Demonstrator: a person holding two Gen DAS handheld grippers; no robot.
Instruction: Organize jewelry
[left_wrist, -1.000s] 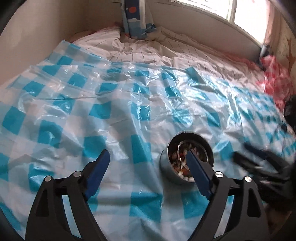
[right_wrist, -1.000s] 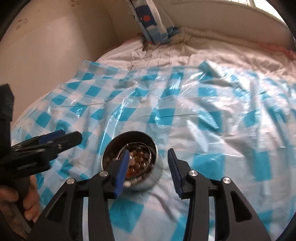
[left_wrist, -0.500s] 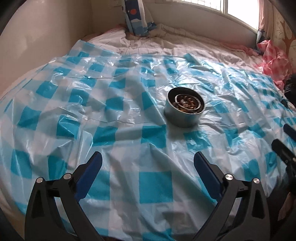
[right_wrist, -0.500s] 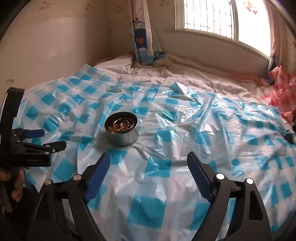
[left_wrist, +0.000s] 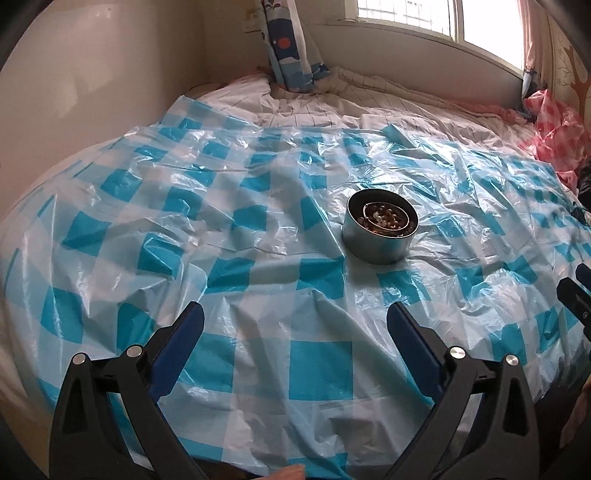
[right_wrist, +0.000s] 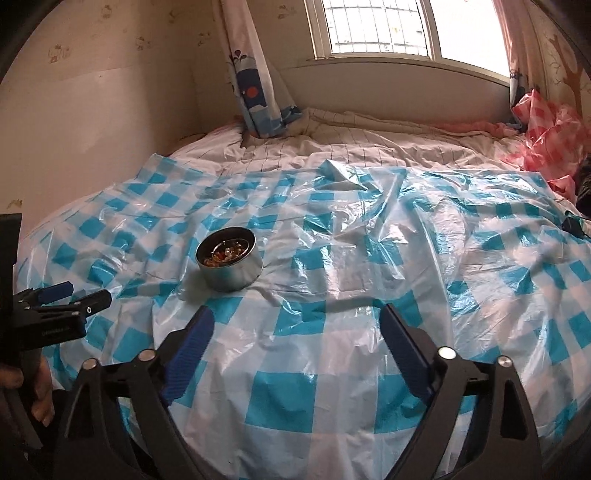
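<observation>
A round metal tin full of beads and thin rings sits upright on the blue-and-white checked plastic sheet that covers a bed. In the right wrist view the same tin lies ahead and to the left. My left gripper is open, well short of the tin, nothing between its blue pads. My right gripper is also back from the tin, its jaws still opening and empty. The left gripper also shows at the left edge of the right wrist view, with a hand on it.
The checked sheet is crumpled, with ridges. Behind it lie a striped white bedsheet, a hanging curtain, a window and walls. Pink checked plastic is bunched at the far right. A small dark object lies on the right.
Both grippers have pulled back from the tin, which now looks smaller and farther. The right jaws have spread from narrow to wide; the left jaws widened a little.
</observation>
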